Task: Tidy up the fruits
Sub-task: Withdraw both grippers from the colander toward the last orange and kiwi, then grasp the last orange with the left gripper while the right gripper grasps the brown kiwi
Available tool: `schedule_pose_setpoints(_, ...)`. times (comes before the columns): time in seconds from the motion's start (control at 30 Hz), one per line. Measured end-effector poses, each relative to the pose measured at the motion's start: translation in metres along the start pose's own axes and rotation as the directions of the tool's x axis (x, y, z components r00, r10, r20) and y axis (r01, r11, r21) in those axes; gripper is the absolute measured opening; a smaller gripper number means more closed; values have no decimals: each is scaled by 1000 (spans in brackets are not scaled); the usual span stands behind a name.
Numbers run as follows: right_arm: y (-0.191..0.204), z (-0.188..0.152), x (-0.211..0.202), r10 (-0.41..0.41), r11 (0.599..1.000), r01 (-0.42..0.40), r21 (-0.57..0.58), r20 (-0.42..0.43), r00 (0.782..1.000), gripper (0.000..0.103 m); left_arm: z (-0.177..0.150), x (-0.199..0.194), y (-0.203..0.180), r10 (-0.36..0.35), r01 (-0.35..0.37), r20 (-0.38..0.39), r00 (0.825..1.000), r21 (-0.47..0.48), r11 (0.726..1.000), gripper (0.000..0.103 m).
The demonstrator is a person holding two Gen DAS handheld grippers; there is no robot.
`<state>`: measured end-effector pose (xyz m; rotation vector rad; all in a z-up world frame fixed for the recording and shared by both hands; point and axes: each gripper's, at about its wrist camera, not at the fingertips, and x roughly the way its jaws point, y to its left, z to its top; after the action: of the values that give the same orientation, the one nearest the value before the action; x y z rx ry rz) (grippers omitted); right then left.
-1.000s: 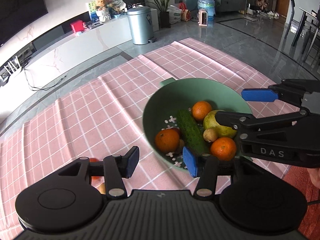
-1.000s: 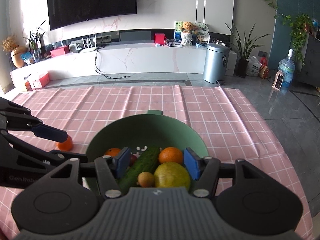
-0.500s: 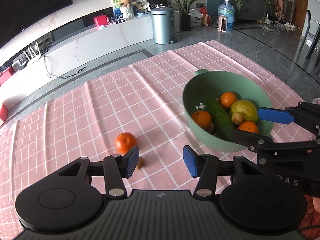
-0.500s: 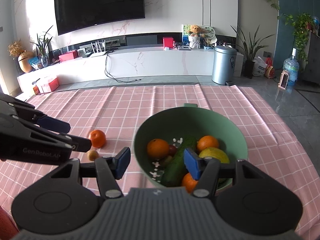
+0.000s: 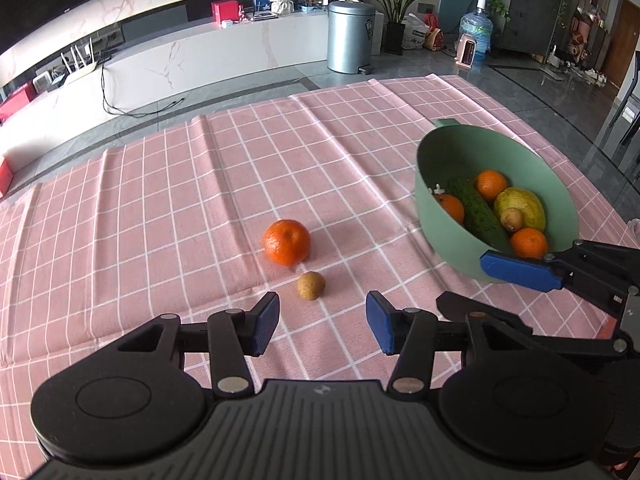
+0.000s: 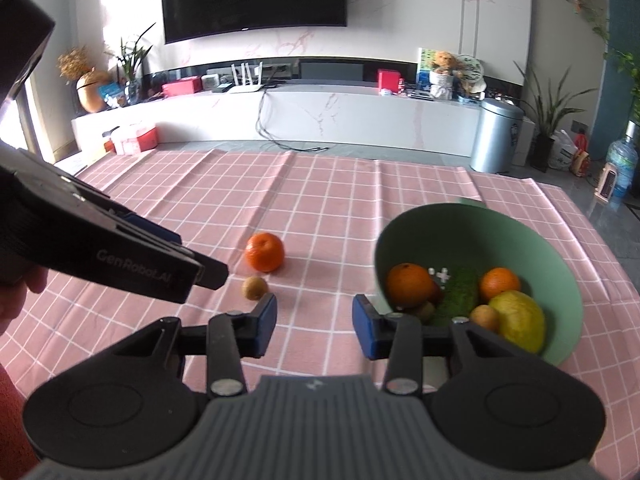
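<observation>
A loose orange (image 5: 287, 241) (image 6: 265, 252) and a small brown fruit (image 5: 311, 285) (image 6: 255, 288) lie on the pink checked cloth. My left gripper (image 5: 322, 316) (image 6: 192, 256) hovers just short of the brown fruit, open, nothing between its pads. To the right stands a green bowl (image 5: 448, 248) (image 6: 460, 232) holding three oranges, a cucumber (image 5: 478, 210), a yellow-green fruit (image 6: 520, 316) and small brown fruits. My right gripper (image 6: 314, 316) (image 5: 488, 284) sits by the bowl's near left side. Its jaws are closing with only cloth between them.
The cloth's far edge drops to a grey floor. Beyond it stand a white low cabinet (image 6: 320, 116), a metal bin (image 5: 350, 36) and a water bottle (image 5: 474, 32). A person's hand (image 6: 32, 280) holds the left gripper at the left edge.
Both grippers have swung left, away from over the bowl. The loose orange and small brown fruit have come into full view ahead. The right jaws stand narrower than before.
</observation>
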<state>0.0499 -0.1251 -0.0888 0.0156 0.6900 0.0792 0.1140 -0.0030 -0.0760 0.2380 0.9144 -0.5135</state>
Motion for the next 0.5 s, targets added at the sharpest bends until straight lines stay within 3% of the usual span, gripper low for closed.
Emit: schedule_pose_setpoints(0.5, 33, 8, 76, 90, 992, -96, -85, -76, 993, 36, 0, 27, 50, 49, -52, -26, 998, -129, 990, 60)
